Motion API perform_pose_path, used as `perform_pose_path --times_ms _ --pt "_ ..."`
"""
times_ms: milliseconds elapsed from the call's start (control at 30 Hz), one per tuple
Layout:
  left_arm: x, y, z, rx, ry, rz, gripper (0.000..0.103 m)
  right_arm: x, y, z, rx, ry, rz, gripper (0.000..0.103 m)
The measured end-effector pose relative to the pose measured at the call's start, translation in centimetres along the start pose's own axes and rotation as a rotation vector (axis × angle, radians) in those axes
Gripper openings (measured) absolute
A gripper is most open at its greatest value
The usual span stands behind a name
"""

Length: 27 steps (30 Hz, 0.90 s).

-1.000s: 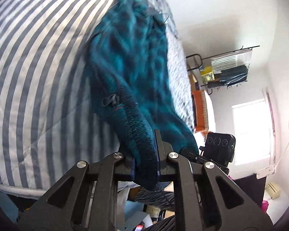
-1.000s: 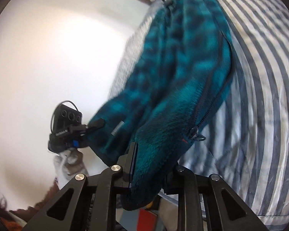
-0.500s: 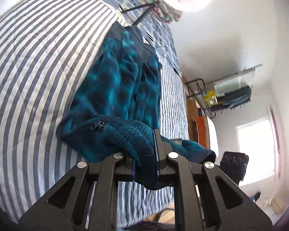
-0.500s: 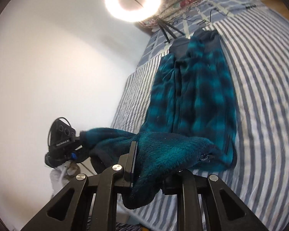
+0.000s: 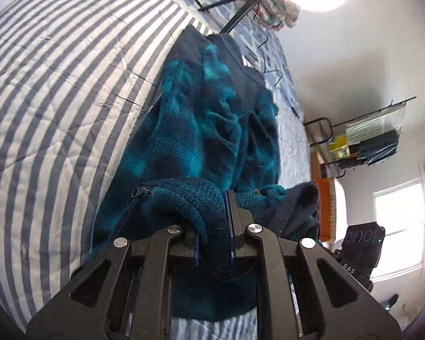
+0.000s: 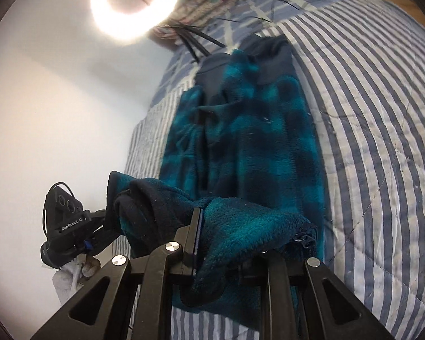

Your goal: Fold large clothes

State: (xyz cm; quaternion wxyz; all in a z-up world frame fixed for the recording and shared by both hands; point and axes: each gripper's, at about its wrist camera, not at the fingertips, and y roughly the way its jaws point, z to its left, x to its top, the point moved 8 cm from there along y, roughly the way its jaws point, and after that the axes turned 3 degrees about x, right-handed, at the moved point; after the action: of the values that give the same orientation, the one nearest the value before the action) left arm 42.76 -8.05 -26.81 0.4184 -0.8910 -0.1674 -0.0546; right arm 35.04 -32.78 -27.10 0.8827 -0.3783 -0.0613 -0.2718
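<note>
Folding the fleece (image 5: 209, 130) in half lengthwise along the bed (image 5: 56, 90) appears to be the step in hand: the near hem is lifted clear of the quilt while the far part, with its dark collar, lies flat and stretched toward the ring light (image 6: 134, 2) at the far end.

Left hand-held gripper (image 5: 212, 243): closed to a narrow gap on the hem, with a thick roll of fleece bulging between and over the jaws. A zipper pull (image 5: 140, 191) hangs just left of the grip. In the right wrist view this unit (image 6: 68, 226) shows at the left, with fabric bunched at its tips.

Right hand-held gripper (image 6: 223, 246): likewise clamped narrow on the hem. Fleece drapes over the left finger (image 6: 197, 226) and hides most of the right one. A zipper end (image 6: 300, 238) hangs at the right of the grip.

Between the two grips the hem sags in a loose fold, so it is not taut.

Next move, as judged: carry both grips together toward the far end, keeping them level and spread apart so the hem stays straight, then lower the hem onto the collar edge. Release only once the fabric rests on the lower layer. Uneven travel would likely skew the fold; thick pile may cling to the pads on release.
</note>
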Motion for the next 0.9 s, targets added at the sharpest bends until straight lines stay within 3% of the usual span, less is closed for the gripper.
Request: perform_pose_path --times_ms 233,433,567,667,733,767,800,833,900 --pt "-0.1 3.1 0.9 0.040 0.008 0.015 0.012 -0.3 2.3 -3.6 0.028 0.149 -0.014 0.017" --pt "0.2 3.1 0.9 0.015 -0.022 0.047 0.015 -0.1 1.2 -3.9 0.107 0.207 0.020 0.024" --pt "0.8 2.6 0.5 -0.022 -0.045 0.077 0.017 0.0 -0.4 -3.7 0.213 0.266 0.019 0.042" --pt "0.9 1.9 -0.1 -0.062 -0.060 0.083 0.018 0.3 -1.5 -3.2 0.306 0.326 0.009 0.048" --pt "1.2 1.6 -0.6 -0.108 -0.084 0.093 0.025 0.3 -2.4 -2.9 0.356 0.345 0.007 0.053" --pt "1.3 1.5 -0.9 -0.132 -0.094 0.094 0.036 0.3 -2.7 -2.7 0.368 0.340 0.003 0.068" --pt "1.5 1.3 -1.2 -0.147 -0.103 0.088 0.044 0.5 -3.3 -2.5 0.368 0.326 -0.011 0.076" --pt "1.6 1.2 -1.3 -0.157 -0.105 0.080 0.047 0.7 -4.1 -2.4 0.366 0.319 -0.035 0.086" --pt "2.0 1.0 -1.4 -0.171 -0.126 0.066 0.052 1.1 -5.1 -1.8 0.404 0.331 -0.050 0.088"
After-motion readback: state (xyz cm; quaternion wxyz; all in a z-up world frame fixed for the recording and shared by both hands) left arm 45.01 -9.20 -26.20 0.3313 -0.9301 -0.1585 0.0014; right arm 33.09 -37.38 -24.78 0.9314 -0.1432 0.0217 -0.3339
